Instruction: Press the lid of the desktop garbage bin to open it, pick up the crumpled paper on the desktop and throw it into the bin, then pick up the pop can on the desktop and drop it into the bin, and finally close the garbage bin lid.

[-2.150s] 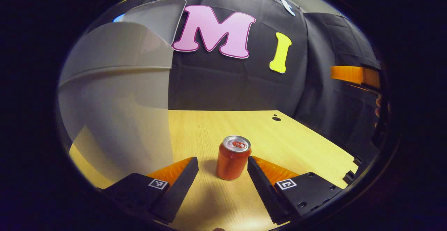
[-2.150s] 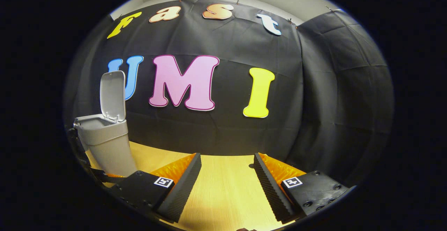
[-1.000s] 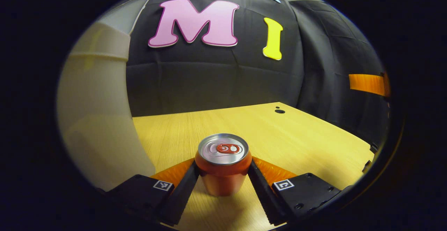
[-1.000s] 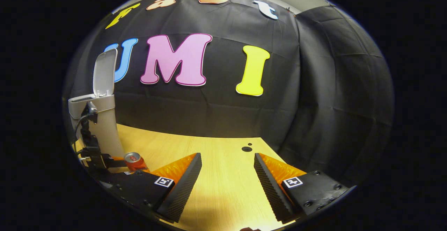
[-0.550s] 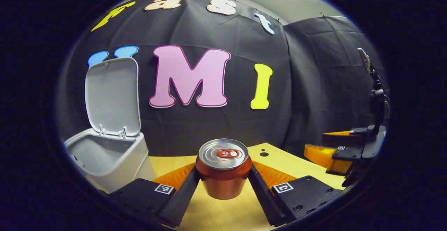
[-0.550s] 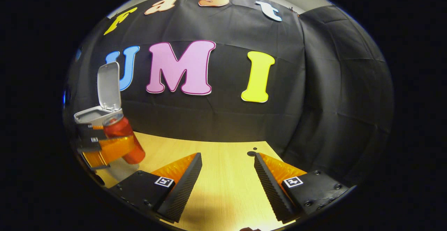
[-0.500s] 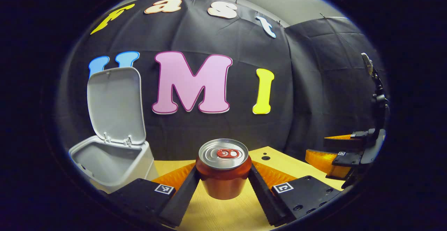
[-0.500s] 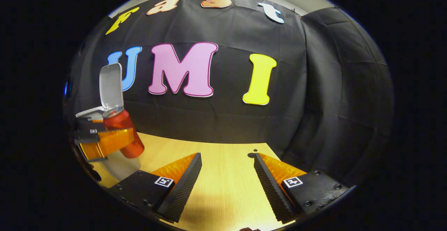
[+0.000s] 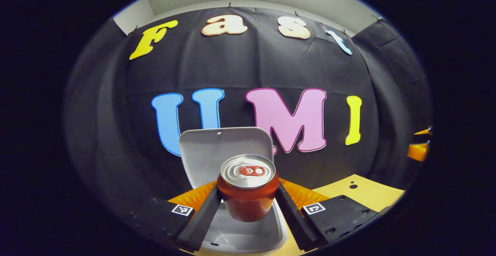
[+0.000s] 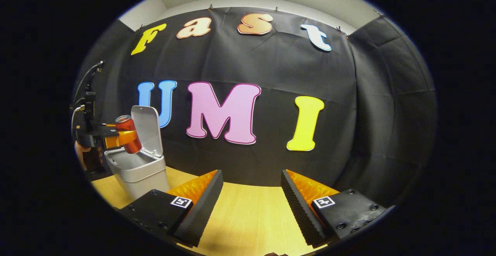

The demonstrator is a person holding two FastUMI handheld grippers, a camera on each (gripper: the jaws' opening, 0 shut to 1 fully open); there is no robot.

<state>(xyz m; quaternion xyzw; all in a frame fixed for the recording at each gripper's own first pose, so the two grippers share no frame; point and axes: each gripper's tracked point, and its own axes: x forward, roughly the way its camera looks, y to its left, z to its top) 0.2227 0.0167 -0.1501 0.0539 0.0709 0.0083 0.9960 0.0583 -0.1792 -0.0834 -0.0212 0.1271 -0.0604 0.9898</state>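
A red pop can (image 9: 248,192) with a silver top is held upright between both fingers of my left gripper (image 9: 248,205), which is shut on it. Directly under the can gapes the mouth of the grey garbage bin (image 9: 267,234), its lid (image 9: 226,153) standing upright behind. In the right gripper view the same can (image 10: 128,134) hangs above the bin (image 10: 137,172) at the far left, gripped by the left gripper (image 10: 118,138) in a hand. My right gripper (image 10: 252,201) is open over the wooden desktop (image 10: 248,221) with nothing between its fingers. The inside of the bin is hidden.
The bin stands at the left end of the yellow wooden desktop, close to the black cloth wall. A small dark hole (image 9: 352,186) marks the desktop's far right. The right gripper's edge (image 9: 420,149) shows at the right of the left gripper view.
My left gripper closed on the can, lifted it off the desktop and carried it left to hang over the bin's mouth. The right gripper stayed open, tilting up slightly.
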